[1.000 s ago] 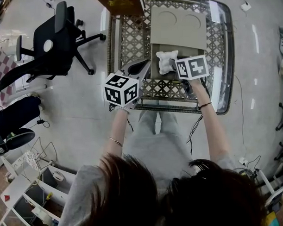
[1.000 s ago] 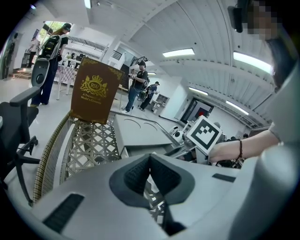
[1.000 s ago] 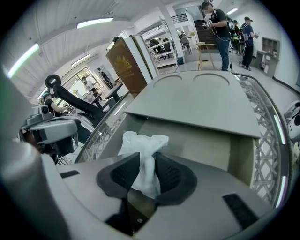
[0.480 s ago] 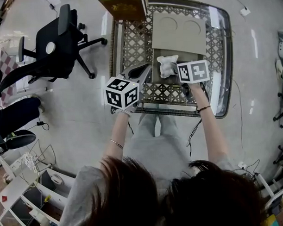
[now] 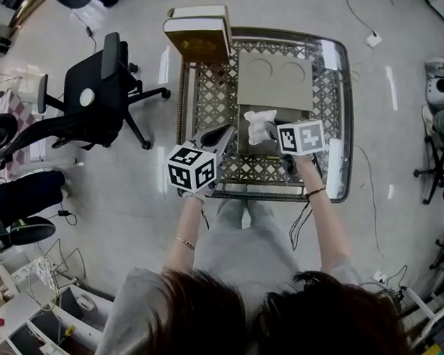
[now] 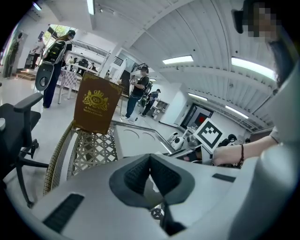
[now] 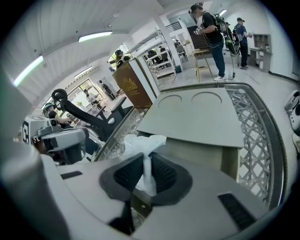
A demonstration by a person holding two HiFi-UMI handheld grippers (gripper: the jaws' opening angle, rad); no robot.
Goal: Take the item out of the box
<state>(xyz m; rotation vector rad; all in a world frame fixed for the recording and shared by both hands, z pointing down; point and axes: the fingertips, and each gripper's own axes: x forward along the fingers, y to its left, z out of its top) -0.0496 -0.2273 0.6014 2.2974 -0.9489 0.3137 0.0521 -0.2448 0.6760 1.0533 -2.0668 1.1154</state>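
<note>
A grey cardboard box [image 5: 274, 82] lies on the lattice table, its lid [image 7: 197, 117] folded back and marked with two round outlines. My right gripper [image 5: 273, 133] is over the box's near end, shut on a crumpled white item [image 5: 260, 124]. The item [image 7: 143, 140] is pinched between the dark pads [image 7: 165, 174]. Those jaws have just been closing on it. My left gripper [image 5: 224, 133] stays at the box's left side. Its tips [image 6: 150, 159] meet, shut; I cannot tell whether they pinch the box's edge.
A brown gold-printed case [image 5: 197, 32] stands at the far left corner of the glass-rimmed table [image 5: 338, 96]. A black office chair [image 5: 95, 90] is on the floor to the left. Cables trail on the floor at the right. People stand far off in the room.
The right gripper has risen a little with the white item in it, lifting it above the box. The left gripper has stayed where it was.
</note>
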